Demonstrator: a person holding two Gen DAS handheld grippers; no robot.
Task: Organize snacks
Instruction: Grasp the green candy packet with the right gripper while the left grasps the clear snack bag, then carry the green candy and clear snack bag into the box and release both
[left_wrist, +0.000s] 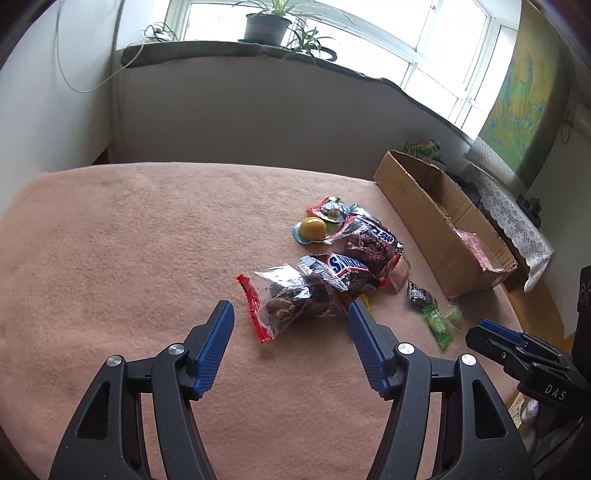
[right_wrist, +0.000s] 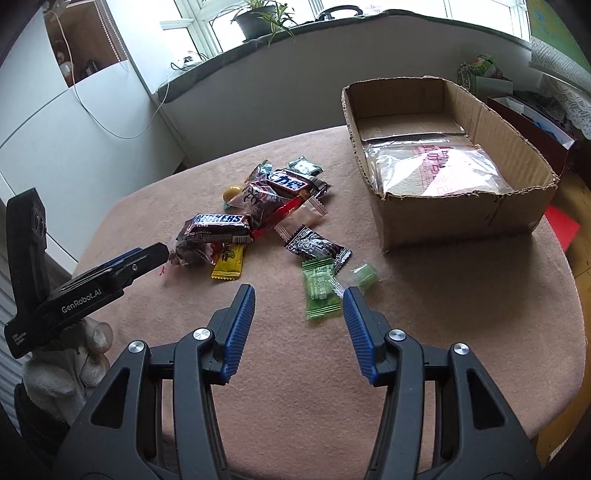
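A pile of snacks lies on the pink cloth-covered table (left_wrist: 110, 258). A Snickers bar (left_wrist: 345, 267) rests on a clear bag of dark dried fruit (left_wrist: 295, 299) with a red edge. My left gripper (left_wrist: 290, 310) is open just in front of that bag, its pads off it. In the right wrist view a green candy (right_wrist: 319, 291) and a small clear-wrapped green sweet (right_wrist: 364, 275) lie just beyond my open right gripper (right_wrist: 299, 291). A black wrapper (right_wrist: 317, 245) and a yellow wrapper (right_wrist: 228, 262) lie close by. The cardboard box (right_wrist: 461, 218) stands at the right.
The box holds a clear plastic bag with pink print (right_wrist: 436, 166). A yellow jelly cup (left_wrist: 313, 227) and another dark snack bag (left_wrist: 369, 240) lie behind the pile. A gloved hand (right_wrist: 74, 362) holds the left gripper. A potted plant (left_wrist: 267, 26) stands on the window sill.
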